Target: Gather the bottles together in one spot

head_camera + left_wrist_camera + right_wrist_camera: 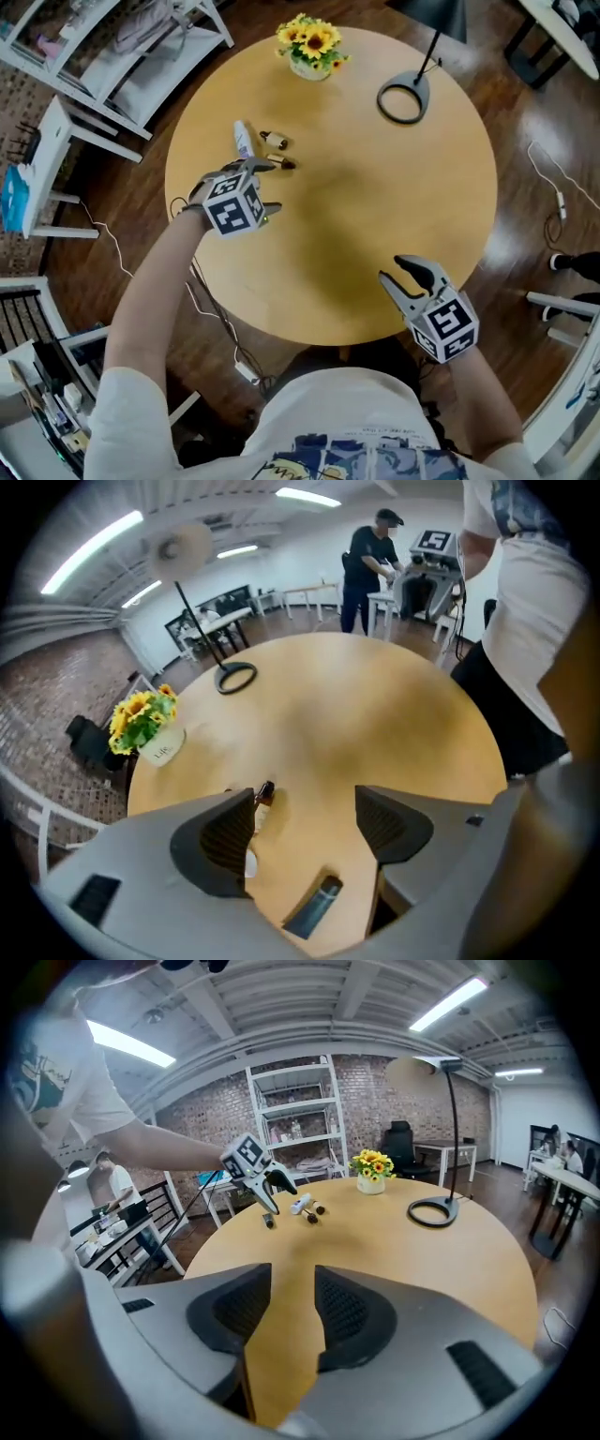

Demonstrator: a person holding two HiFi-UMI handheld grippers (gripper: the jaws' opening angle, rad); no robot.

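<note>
Bottles lie at the far left of the round wooden table [375, 216]: a white tube [244, 139], a small brown bottle [275, 140] and a dark-capped one [284, 163]. My left gripper [270, 187] hangs over them, pointing steeply down, jaws wide open and empty. In the left gripper view a dark bottle [314, 907] lies flat on the wood below the open left gripper [305, 803], and a brown bottle [263, 799] rests by the left jaw. My right gripper [405, 277] stands open and empty near the front edge. The right gripper view shows the same gripper [292, 1279] far from the bottles [300, 1206].
A pot of yellow flowers [312, 42] stands at the table's far edge. A lamp with a ring-shaped base [403, 98] stands at the far right. White shelving [112, 56] and cables [225, 328] surround the table on the floor.
</note>
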